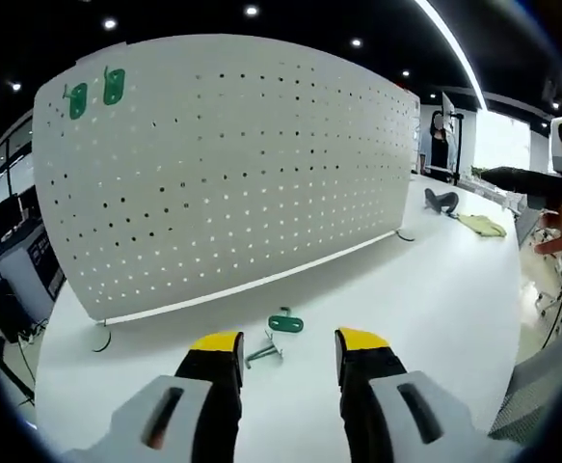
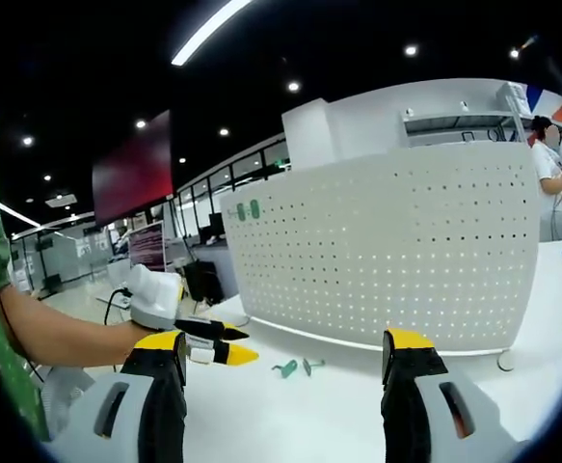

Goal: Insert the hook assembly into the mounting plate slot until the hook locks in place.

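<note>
Two green hooks (image 1: 93, 93) already sit high on the pegboard (image 1: 232, 164); a loose green hook (image 1: 277, 333) lies just ahead of the wide, empty left gripper (image 1: 290, 345). Right gripper (image 2: 290, 359) wide, empty too. Pinching off-centre may skid the hook across the table (image 1: 425, 289)

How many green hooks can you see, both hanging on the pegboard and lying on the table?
3: two hooks hang at the pegboard's upper left corner; one loose hook lies on the table before the left gripper.

My ceiling spots (image 1: 252, 11) and strip light (image 2: 208, 30) glare on a dark ceiling; the pegboard (image 1: 232, 164) is bright, sharp, and bowed by fisheye.
</note>
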`<state>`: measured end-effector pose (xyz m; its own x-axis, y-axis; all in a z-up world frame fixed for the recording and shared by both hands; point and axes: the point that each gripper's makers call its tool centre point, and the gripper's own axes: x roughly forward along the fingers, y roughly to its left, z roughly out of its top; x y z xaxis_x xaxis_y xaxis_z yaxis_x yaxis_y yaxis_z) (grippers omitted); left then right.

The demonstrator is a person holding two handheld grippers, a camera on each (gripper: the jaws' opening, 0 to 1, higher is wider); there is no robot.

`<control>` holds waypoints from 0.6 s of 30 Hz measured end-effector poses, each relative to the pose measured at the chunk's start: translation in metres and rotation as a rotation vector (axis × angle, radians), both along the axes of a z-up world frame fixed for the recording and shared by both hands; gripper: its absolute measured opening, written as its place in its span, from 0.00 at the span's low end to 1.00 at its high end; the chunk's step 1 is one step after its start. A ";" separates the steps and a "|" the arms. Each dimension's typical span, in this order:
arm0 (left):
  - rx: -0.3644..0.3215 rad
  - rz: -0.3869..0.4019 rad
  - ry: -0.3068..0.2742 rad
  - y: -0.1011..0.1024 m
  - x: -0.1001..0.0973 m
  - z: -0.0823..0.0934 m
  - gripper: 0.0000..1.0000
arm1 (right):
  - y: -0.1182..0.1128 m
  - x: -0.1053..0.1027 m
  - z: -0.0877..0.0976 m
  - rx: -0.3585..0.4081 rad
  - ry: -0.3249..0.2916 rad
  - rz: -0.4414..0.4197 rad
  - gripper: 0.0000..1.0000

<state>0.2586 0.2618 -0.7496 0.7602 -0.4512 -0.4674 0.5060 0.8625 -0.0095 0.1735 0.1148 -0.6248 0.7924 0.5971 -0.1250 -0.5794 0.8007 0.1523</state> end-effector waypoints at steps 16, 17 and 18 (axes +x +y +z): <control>0.063 0.004 0.070 -0.003 0.019 -0.035 0.32 | -0.004 0.010 -0.011 0.005 0.025 -0.006 0.85; 0.065 0.003 0.076 -0.003 0.019 -0.037 0.31 | -0.004 0.010 -0.013 0.005 0.028 -0.007 0.85; 0.066 0.001 0.080 -0.004 0.019 -0.039 0.31 | -0.004 0.011 -0.014 0.006 0.030 -0.007 0.85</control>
